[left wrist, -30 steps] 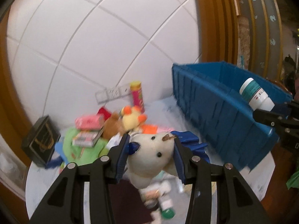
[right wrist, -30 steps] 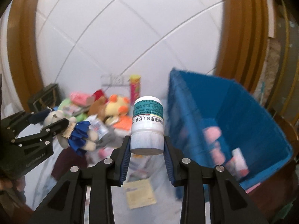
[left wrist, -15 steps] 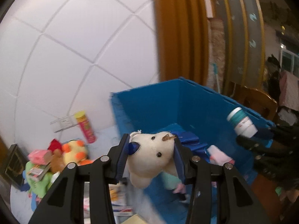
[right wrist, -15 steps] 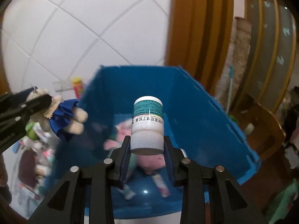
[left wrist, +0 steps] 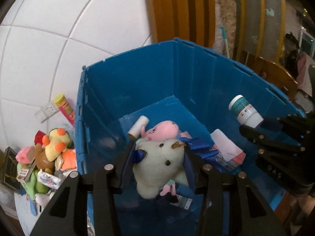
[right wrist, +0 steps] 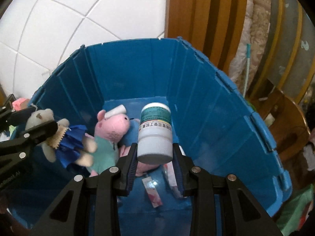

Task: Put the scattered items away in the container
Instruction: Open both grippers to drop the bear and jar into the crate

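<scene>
Below both claws now, where a second ago the cluttered tabletop was passing, the blue container (right wrist: 196,90) is lying open, the left gripper (left wrist: 157,163) clamping a white bear (left wrist: 159,167) and the right gripper (right wrist: 154,163) pinching a pill bottle (right wrist: 154,131) (both poised for release, I judge).

The blue container (right wrist: 216,118) is of hard plastic with ribbed walls and a slight gloss, and the white bottle (right wrist: 154,135) at 6 o'clock has a smooth plastic body, a ridged cap and a glossy paper label. The bear (left wrist: 161,161) and the pink pig (right wrist: 112,127) are of soft, matt plush cloth. The wall tiles (left wrist: 59,29) at 10 o'clock look smooth and glazed, the wooden frame (right wrist: 196,9) at 12 o'clock polished.
</scene>
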Demonstrator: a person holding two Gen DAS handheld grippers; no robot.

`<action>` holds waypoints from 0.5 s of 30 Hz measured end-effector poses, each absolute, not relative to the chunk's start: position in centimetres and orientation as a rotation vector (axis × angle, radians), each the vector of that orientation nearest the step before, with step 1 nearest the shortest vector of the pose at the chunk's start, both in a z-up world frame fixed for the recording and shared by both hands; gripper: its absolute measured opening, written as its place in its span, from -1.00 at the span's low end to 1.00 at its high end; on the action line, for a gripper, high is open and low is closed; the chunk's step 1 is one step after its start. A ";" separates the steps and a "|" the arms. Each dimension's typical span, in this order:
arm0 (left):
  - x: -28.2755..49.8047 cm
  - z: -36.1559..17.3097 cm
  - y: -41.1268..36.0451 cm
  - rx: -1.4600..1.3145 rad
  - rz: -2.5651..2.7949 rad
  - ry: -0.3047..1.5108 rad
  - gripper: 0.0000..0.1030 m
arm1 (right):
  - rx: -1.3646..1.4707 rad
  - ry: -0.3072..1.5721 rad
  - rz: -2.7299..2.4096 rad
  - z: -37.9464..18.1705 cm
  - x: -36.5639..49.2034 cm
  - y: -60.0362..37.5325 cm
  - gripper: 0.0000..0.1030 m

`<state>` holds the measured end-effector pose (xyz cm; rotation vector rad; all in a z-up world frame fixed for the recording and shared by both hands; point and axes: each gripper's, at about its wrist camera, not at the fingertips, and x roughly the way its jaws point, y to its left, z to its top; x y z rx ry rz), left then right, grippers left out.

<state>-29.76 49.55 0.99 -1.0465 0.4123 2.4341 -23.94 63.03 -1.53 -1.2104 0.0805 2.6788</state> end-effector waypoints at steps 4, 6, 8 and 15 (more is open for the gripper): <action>-29.6 0.7 49.4 -1.040 2.427 0.416 -0.12 | -1.203 0.090 2.690 -1.8 -24.7 63.5 -0.36; -29.9 0.5 49.4 -1.053 2.428 0.414 -0.10 | -1.194 0.092 2.691 -1.9 -25.1 63.7 -0.36; -29.9 0.5 49.4 -1.062 2.433 0.412 0.01 | -1.183 0.079 2.681 -1.9 -25.3 63.7 -0.35; -30.1 0.5 48.9 -1.062 2.450 0.373 0.56 | -1.173 0.089 2.664 -2.0 -25.8 64.0 -0.20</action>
